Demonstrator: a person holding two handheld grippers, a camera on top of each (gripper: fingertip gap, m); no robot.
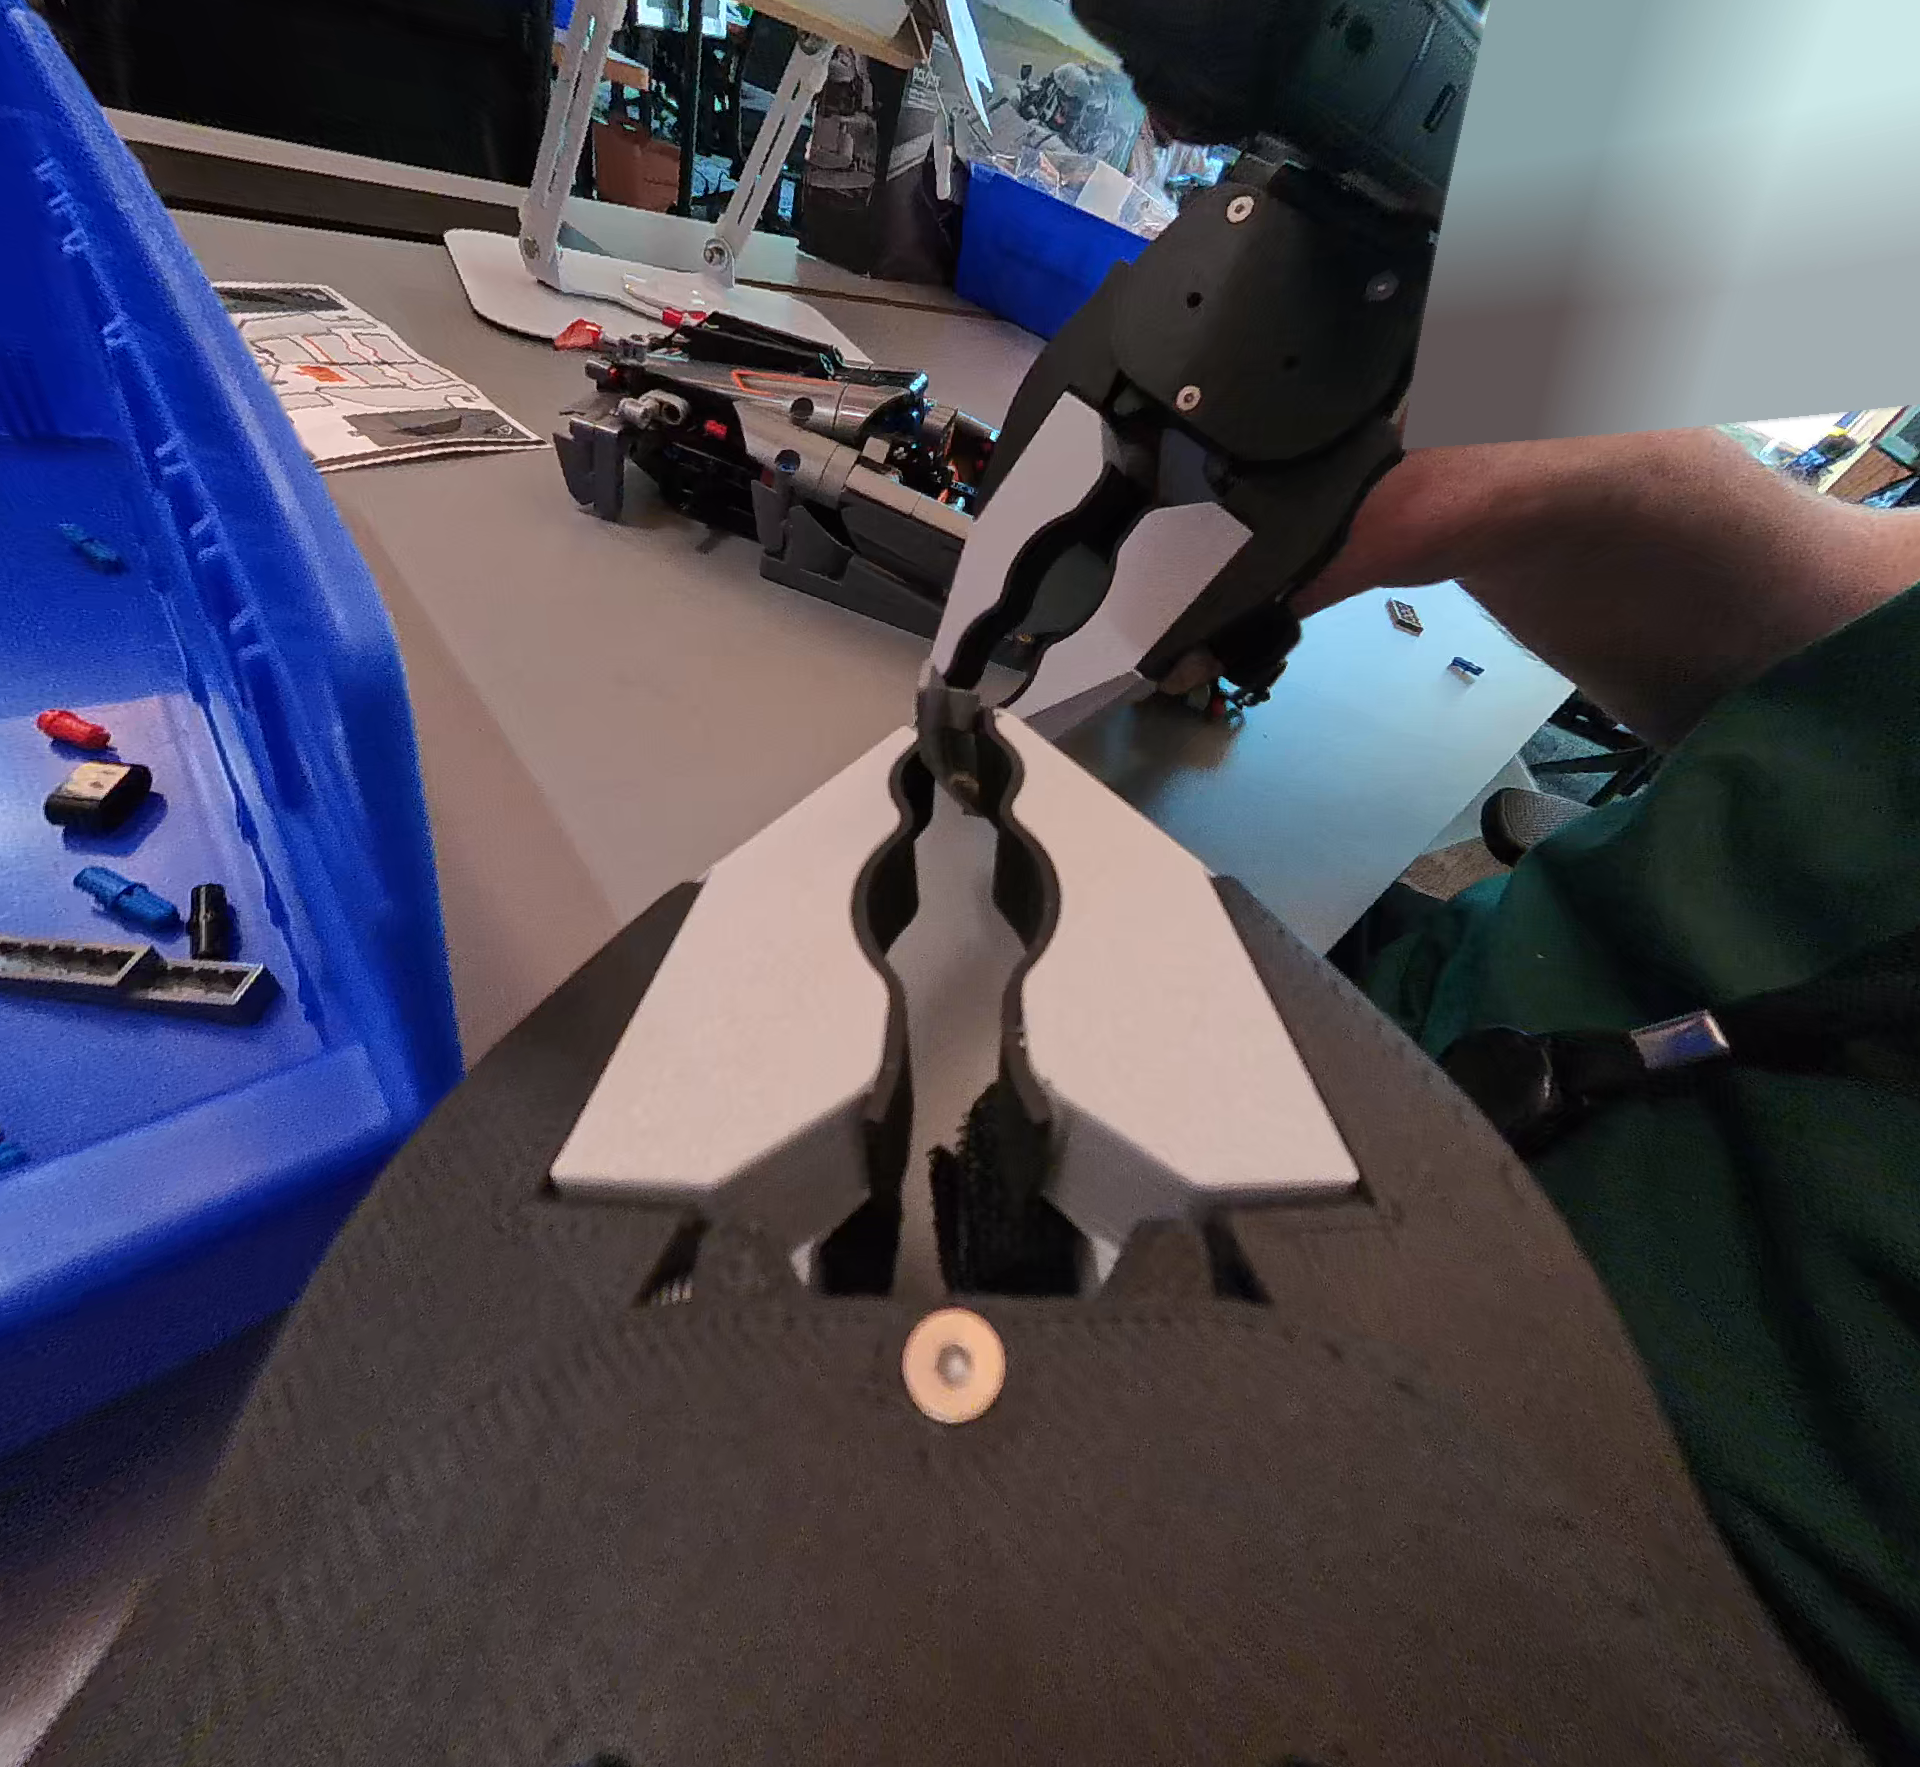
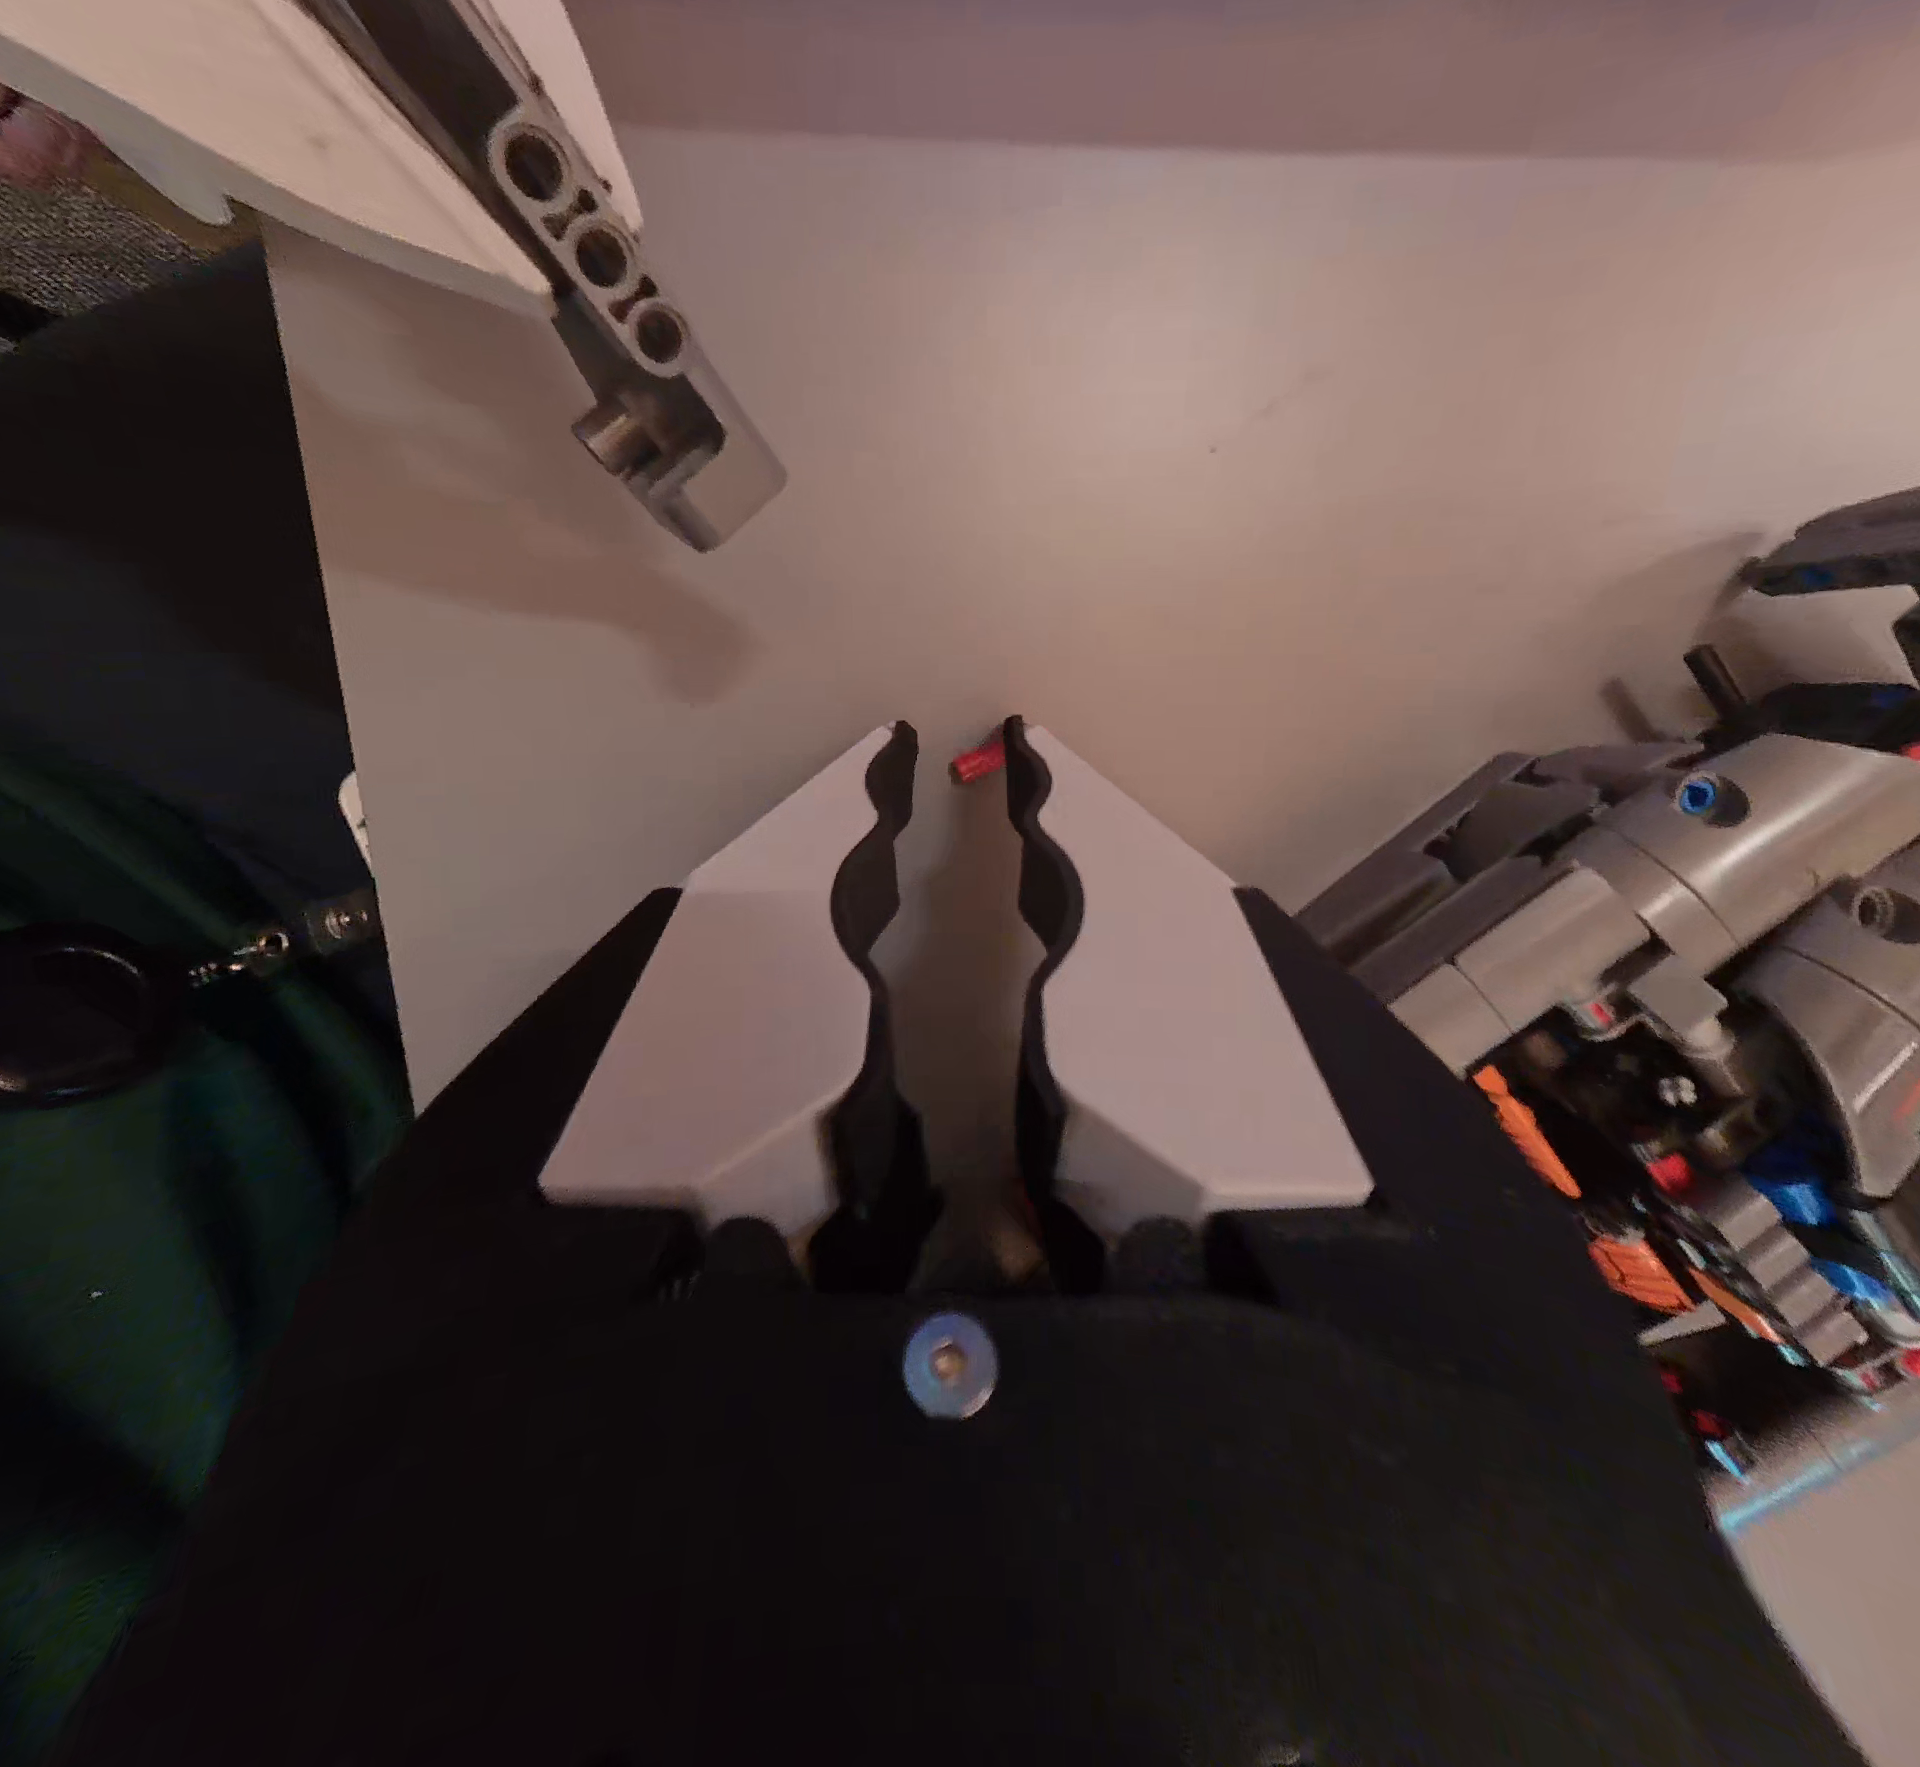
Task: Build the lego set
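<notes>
Lego model (image 1: 790,470), the grey-and-black partly built vehicle with orange and blue bits, lies on the grey table (image 1: 644,678), ahead and left of the left gripper (image 1: 951,741); in the right wrist view it sits close by on the right side of the right gripper (image 2: 961,746).

Blue bin (image 1: 208,574) fills the far left of the left gripper's view, loose parts on its floor: grey long piece (image 1: 135,974), black block (image 1: 99,792), blue pin (image 1: 125,894), small red piece (image 1: 73,728).

White stand (image 1: 665,190) holding an open booklet is behind the model. Printed sheet (image 1: 364,377) lies flat between bin and model. Second blue bin (image 1: 1039,263) is further back, behind the right gripper.

Left gripper: jaws narrow, clamped on a grey beam (image 2: 603,263) with round holes; only its end pokes past the tips. In the right wrist view that beam hangs above the table, up and left of the right gripper's tips.

Right gripper: pointing down at the table, jaws slightly apart, holding nothing. Small red pin (image 2: 975,765) lies on the table between the tips, right against the right-hand finger (image 2: 1023,782). Can't tell if it's actually touching.

Two tiny loose pieces are on the table far right of the left gripper, one dark (image 1: 1405,616), one blue (image 1: 1465,668).
</notes>
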